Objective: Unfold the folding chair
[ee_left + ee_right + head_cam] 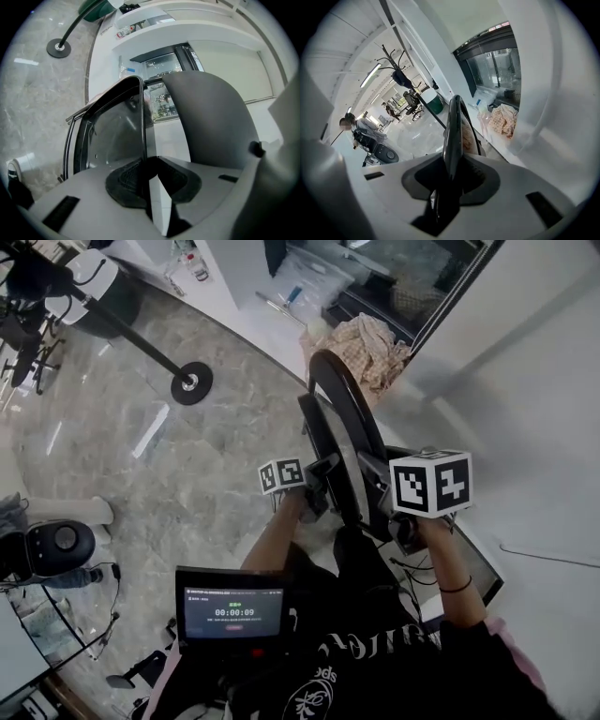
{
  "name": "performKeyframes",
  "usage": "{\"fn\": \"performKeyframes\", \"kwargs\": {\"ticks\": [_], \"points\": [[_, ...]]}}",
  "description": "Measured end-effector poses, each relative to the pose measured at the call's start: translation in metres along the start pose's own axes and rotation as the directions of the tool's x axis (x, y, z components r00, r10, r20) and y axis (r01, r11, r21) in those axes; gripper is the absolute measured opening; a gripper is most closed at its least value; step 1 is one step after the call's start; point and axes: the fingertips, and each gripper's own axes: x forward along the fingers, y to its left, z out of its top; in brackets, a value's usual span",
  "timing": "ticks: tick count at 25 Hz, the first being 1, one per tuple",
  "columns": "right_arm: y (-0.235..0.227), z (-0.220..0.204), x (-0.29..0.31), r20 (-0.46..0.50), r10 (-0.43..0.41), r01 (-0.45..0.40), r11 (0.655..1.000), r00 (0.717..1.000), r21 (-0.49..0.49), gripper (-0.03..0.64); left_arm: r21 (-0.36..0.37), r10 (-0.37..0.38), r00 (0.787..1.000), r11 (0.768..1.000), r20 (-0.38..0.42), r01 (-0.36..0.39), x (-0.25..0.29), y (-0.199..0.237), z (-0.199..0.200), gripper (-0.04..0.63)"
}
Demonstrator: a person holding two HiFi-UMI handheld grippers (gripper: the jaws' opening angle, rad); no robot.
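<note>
The left gripper (149, 174) and right gripper (450, 177) are pinching the folding chair (349, 451), pointing twelve o'clock; uneven pulling is risking slippage.

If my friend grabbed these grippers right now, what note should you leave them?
Left gripper: shut on the folding chair's thin black frame edge.
Right gripper: shut on the chair's black rim too.
Chair: upright, edge-on between both grippers, folded flat.
Done: both grips taken.
Left to do: probably pull the two sides apart until the seat opens, then set it down.
</note>
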Motion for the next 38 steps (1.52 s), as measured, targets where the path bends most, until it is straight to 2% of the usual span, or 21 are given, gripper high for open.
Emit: {"fn": "performKeyframes", "kwargs": {"ticks": [6,11,17,23,28,33,35,38], "points": [[0.077,-0.014,0.037,0.009,-0.012,0.012,0.998,1.000,0.067,0.097,0.047,-0.001,0.999,0.999,-0.034,0.002,-0.091,0.029,0.022,0.074],[0.143,-0.029,0.074,0.015,0.015,-0.016,0.996,1.000,0.083,0.097,0.067,0.005,0.999,0.998,-0.038,-0.002,-0.169,0.064,0.040,0.074],[0.205,-0.028,0.117,0.031,0.068,-0.068,0.998,0.997,0.014,0.098,0.054,-0.030,0.999,0.998,-0.017,0.031,-0.249,0.104,0.062,0.082],[0.255,-0.035,0.136,0.005,0.131,-0.131,0.989,0.991,-0.073,0.114,0.053,-0.076,0.997,0.996,-0.012,0.076,-0.291,0.120,0.067,0.084],[0.265,-0.039,0.141,-0.001,0.135,-0.134,0.987,0.991,-0.085,0.115,0.045,-0.113,0.993,0.993,0.019,0.112,-0.306,0.127,0.069,0.084],[0.247,-0.038,0.138,0.002,0.127,-0.127,0.991,0.992,-0.052,0.115,0.028,-0.135,0.990,0.991,0.030,0.134,-0.324,0.139,0.070,0.089],[0.227,-0.038,0.136,0.008,0.109,-0.109,0.994,0.994,-0.031,0.115,0.006,-0.119,0.992,0.993,0.039,0.119,-0.338,0.154,0.071,0.098],[0.195,-0.040,0.138,0.005,0.079,-0.079,0.996,0.997,-0.030,0.114,-0.028,-0.057,0.996,0.998,0.074,0.060,-0.360,0.185,0.074,0.114]]}}
